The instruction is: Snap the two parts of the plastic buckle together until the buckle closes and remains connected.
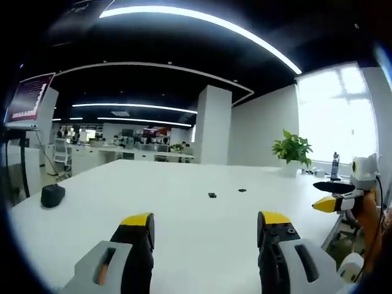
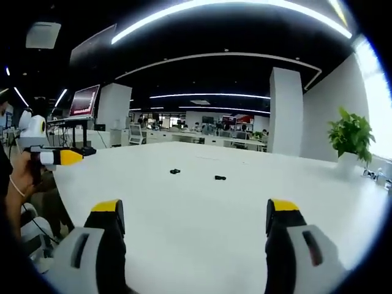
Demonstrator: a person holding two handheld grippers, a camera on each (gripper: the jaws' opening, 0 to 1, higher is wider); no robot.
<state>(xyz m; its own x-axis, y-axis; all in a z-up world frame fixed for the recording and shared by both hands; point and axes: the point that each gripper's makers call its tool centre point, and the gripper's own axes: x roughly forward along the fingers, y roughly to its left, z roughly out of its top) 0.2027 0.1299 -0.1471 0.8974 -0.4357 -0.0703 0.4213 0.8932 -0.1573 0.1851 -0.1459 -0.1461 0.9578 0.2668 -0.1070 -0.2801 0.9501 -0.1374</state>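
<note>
Clearly nothing is grasped yet: the left gripper and right gripper both hover with jaws spread and empty. Two small dark buckle parts lie slightly apart, mid-tabletop, far ahead. Best to reach one part per gripper, pinching each squarely. Room is wide; the potted plant stands far right.
</note>
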